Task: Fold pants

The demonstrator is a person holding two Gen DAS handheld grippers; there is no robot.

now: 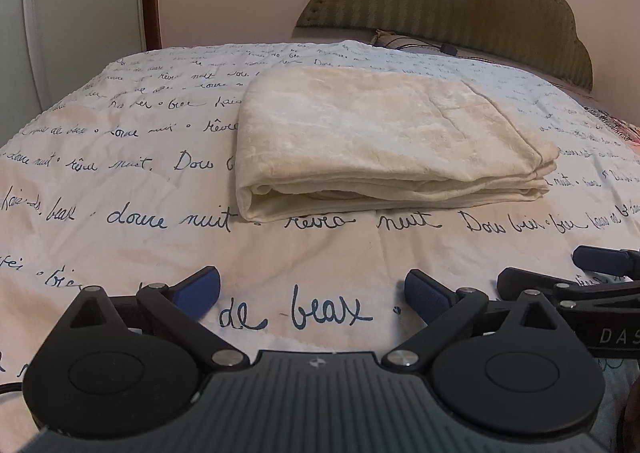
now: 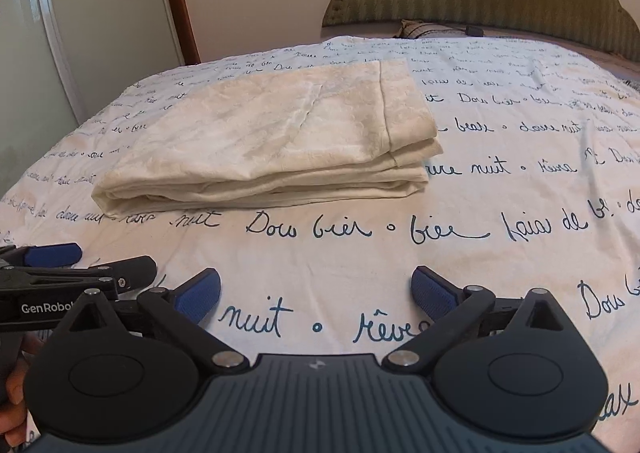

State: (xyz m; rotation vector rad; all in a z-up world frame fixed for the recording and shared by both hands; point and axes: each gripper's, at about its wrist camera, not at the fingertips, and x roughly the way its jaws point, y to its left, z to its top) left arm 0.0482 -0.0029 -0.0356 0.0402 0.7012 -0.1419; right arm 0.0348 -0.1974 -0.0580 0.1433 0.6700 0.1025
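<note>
The cream pants (image 1: 380,141) lie folded into a thick rectangle on the bed, also visible as the same pants (image 2: 272,141) in the right wrist view. My left gripper (image 1: 312,289) hovers over the bedspread in front of the bundle, jaws wide apart, nothing between the blue pads. My right gripper (image 2: 316,289) is likewise open and empty, a little nearer than the pants. Each gripper shows at the edge of the other's view: the right one (image 1: 600,273) at the right edge, the left one (image 2: 60,265) at the left edge. Neither touches the fabric.
The white bedspread (image 1: 120,173) with blue handwriting covers the bed. A green padded headboard (image 1: 460,1) and a pillow (image 1: 400,39) stand at the far end. A frosted flowered door (image 2: 60,33) is at the left. A hand (image 2: 12,405) holds the left gripper's handle.
</note>
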